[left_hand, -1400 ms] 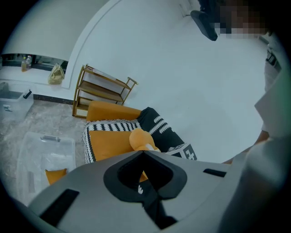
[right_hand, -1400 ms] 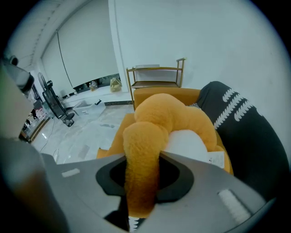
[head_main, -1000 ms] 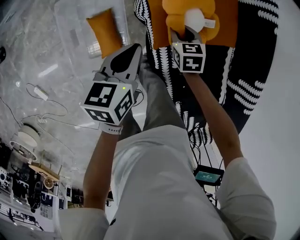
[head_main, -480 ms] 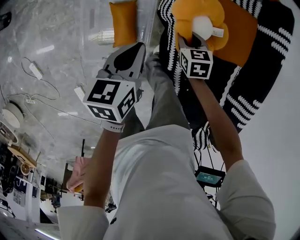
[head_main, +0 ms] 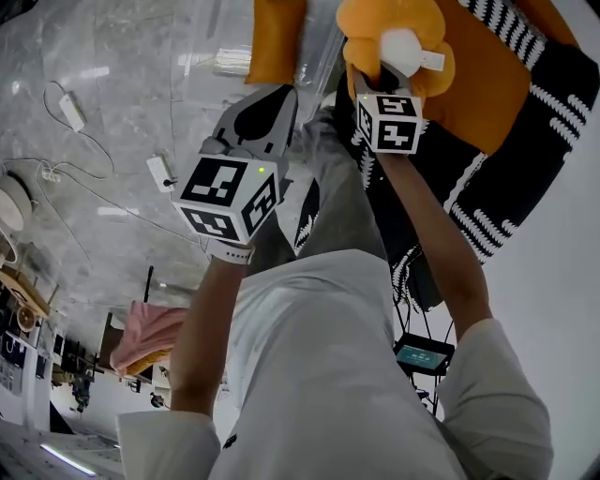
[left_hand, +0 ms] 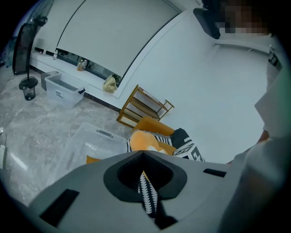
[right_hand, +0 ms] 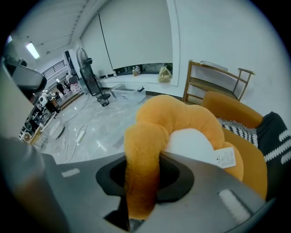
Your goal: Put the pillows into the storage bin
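Nearest me, my left gripper point(head_main: 281, 94) has its jaws closed tip to tip, on nothing that I can make out (the zigzag showing through their slit looks like the black-and-white rug point(head_main: 506, 159) beyond). Just ahead, my right gripper point(head_main: 380, 77) has its jaws clamped on a fold of the plush orange pillow point(head_main: 375, 23), held up off the marble floor point(head_main: 103, 122) with its white centre and tag towards my head camera. Past both stands the clear storage bin point(head_main: 187, 47), with one flat orange pillow point(head_main: 277, 37) already inside. The bin lies to the left of the held pillow, on the left gripper's side. I judge the right hand must carry it across leftward, over the rim, before letting go. Farther right, another orange cushion point(head_main: 492, 89) lies on the rug.
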A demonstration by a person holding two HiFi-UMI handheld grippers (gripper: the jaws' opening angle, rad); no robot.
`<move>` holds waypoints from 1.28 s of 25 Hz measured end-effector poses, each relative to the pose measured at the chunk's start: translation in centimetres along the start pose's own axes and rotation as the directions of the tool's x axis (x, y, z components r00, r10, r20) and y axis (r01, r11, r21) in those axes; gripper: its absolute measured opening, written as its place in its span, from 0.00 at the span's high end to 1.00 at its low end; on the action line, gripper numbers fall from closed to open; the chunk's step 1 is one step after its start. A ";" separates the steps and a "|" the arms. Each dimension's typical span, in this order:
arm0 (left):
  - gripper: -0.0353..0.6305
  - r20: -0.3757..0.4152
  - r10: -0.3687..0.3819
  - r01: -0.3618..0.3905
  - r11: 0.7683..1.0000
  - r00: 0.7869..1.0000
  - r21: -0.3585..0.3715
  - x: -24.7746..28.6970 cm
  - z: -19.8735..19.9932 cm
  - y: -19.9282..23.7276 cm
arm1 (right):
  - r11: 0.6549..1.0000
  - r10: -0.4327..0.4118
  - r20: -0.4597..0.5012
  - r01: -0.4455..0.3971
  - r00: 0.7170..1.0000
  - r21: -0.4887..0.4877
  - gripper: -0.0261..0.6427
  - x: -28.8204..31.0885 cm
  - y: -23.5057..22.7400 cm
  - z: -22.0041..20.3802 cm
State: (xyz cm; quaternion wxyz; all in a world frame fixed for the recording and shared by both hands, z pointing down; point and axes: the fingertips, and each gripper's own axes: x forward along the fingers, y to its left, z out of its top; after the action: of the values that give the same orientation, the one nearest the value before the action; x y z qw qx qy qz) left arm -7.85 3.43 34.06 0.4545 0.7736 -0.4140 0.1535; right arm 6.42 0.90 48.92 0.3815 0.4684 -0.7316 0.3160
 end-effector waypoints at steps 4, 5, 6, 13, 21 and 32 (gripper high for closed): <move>0.94 0.012 0.014 -0.014 1.000 1.000 -0.021 -0.8 -0.4 1.3 | 0.999 0.035 -0.006 -0.035 0.999 -0.040 0.78 1.1 2.3 0.3; 0.93 0.013 0.017 -0.016 1.000 1.000 -0.026 -1.0 -0.6 1.5 | 0.998 0.045 -0.008 -0.045 0.999 -0.049 0.78 1.3 2.8 0.3; 0.94 0.013 0.019 -0.019 0.999 1.000 -0.030 -1.1 -0.8 1.7 | 0.997 0.055 -0.010 -0.055 0.998 -0.059 0.78 1.6 3.4 0.3; 0.93 0.024 0.041 -0.039 0.997 0.999 -0.070 -2.1 -2.1 4.1 | 0.979 0.198 -0.050 -0.200 0.979 -0.046 0.78 5.6 8.8 -0.4; 0.94 0.047 0.093 -0.086 0.987 0.995 -0.135 -4.6 -4.1 9.3 | 0.915 0.370 -0.161 -0.389 0.915 -0.106 0.78 11.1 18.0 -3.4; 0.94 0.073 0.156 -0.139 0.969 0.985 -0.207 -8.8 -6.5 14.4 | 0.860 0.324 -0.380 -0.437 0.867 -0.264 0.54 17.6 23.9 -7.6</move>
State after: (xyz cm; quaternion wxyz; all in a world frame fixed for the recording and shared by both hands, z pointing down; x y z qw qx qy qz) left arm -23.60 9.72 40.44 0.4988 0.6968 -0.5035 0.1098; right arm -18.44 7.95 65.28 0.4999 0.1810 -0.7815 0.3265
